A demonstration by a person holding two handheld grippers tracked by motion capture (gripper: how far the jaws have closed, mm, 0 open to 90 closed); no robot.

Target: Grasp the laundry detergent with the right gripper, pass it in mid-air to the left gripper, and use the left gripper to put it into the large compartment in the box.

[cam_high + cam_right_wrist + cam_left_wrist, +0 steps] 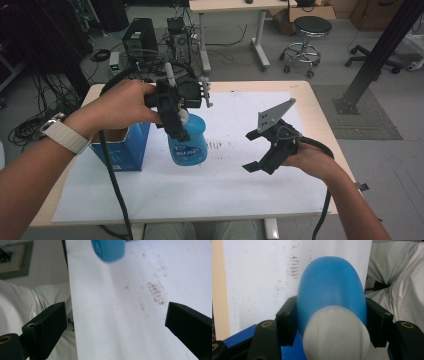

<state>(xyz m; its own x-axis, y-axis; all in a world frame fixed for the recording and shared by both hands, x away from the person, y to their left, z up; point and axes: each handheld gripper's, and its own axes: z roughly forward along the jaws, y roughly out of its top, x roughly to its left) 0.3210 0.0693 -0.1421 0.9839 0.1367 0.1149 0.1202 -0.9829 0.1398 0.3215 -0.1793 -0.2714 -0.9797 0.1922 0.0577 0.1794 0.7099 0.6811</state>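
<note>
Blue bottle point(188, 142) with a white cap sits left of centre in the high view, clamped near its top by our left gripper point(176, 117), its base low over the white sheet point(200, 190). We cannot tell whether it touches the sheet. In the left gripper view the black pads press both flanks of the bottle point(330, 290) just below the cap, which fills the lower middle of that frame.

Just left of the bottle stands a blue box point(122, 147) with its top open; its contents are hidden from us.

Our right gripper point(260, 150), right of centre, is released, jaws spread wide with nothing between them, well apart from the bottle. Bare sheet lies between the two and toward the table's near edge.

The right gripper view adds the bottle's base point(108, 249) at the top of its frame, faint brown smudges point(156, 293) on the sheet, and the sheet's edge beside white cloth point(30, 302).
</note>
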